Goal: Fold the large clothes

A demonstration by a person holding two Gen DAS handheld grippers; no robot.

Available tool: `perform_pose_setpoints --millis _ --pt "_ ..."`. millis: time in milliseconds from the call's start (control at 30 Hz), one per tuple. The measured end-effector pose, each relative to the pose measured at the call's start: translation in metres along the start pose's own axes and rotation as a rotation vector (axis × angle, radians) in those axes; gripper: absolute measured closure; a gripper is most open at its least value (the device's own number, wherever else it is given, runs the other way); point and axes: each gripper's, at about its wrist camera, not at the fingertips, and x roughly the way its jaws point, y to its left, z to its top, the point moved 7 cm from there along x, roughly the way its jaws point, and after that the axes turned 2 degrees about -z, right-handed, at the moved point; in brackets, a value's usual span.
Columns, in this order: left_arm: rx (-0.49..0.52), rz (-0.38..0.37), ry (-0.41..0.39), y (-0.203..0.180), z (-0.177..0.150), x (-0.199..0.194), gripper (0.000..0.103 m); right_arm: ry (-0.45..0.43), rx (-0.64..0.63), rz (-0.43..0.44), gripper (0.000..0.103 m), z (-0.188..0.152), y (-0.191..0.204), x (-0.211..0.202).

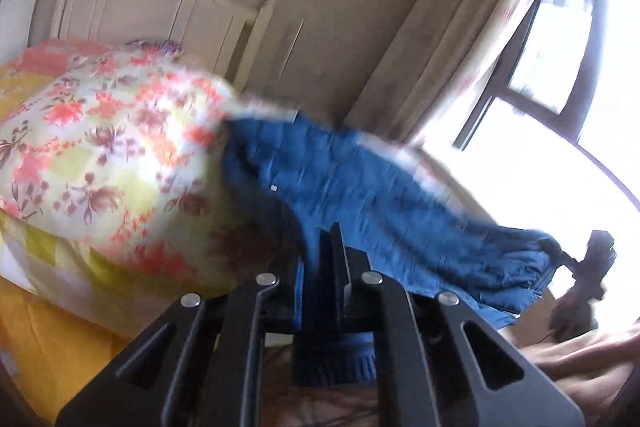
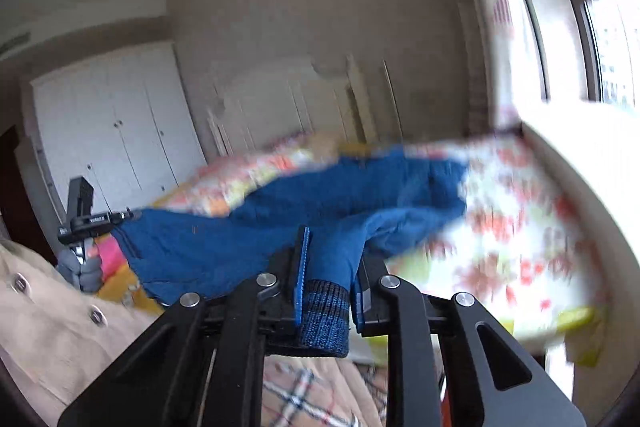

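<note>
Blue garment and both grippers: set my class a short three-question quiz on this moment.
1. True or false: the left gripper is shut on the blue garment.
2. What part of it does the right gripper hold? A collar B ribbed cuff C zip
3. Fill in: the garment hangs above a ____-patterned quilt.

Key: 1 true; 2 B; 3 floral

The blue garment (image 1: 360, 187), a soft, wrinkled knit with darker ribbed cuffs (image 2: 324, 319), hangs stretched in the air between two held ends, its middle sagging and draping over the floral bedding (image 1: 100, 147), one cuff end bunched and pointing toward the camera.
</note>
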Motion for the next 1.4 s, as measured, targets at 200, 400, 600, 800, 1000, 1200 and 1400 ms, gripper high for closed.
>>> perform_pose_setpoints --millis 200,400,600,800,1000,1200,1400 --pt "-0.103 -0.132 -0.094 0.006 0.101 0.024 0.091 -0.064 -0.049 0.005 0.082 0.097 -0.004 0.05" --pt "-0.273 0.014 0.083 0.069 0.188 0.181 0.072 0.139 0.166 -0.105 0.076 0.148 -0.112 0.208" --pt "-0.448 0.272 0.017 0.18 0.208 0.229 0.037 0.179 0.486 -0.073 0.016 0.124 -0.218 0.26" --pt "-0.23 0.277 0.202 0.184 0.167 0.266 0.035 0.312 0.328 -0.216 0.016 0.083 -0.25 0.277" --pt "-0.036 0.197 0.403 0.149 0.125 0.33 0.027 0.473 0.064 -0.212 0.016 0.055 -0.218 0.331" --pt "0.004 0.188 0.456 0.145 0.109 0.358 0.036 0.59 -0.053 -0.171 0.019 0.038 -0.199 0.372" --pt "-0.018 0.156 0.29 0.136 0.127 0.324 0.095 0.358 -0.141 -0.216 0.092 0.055 -0.185 0.332"
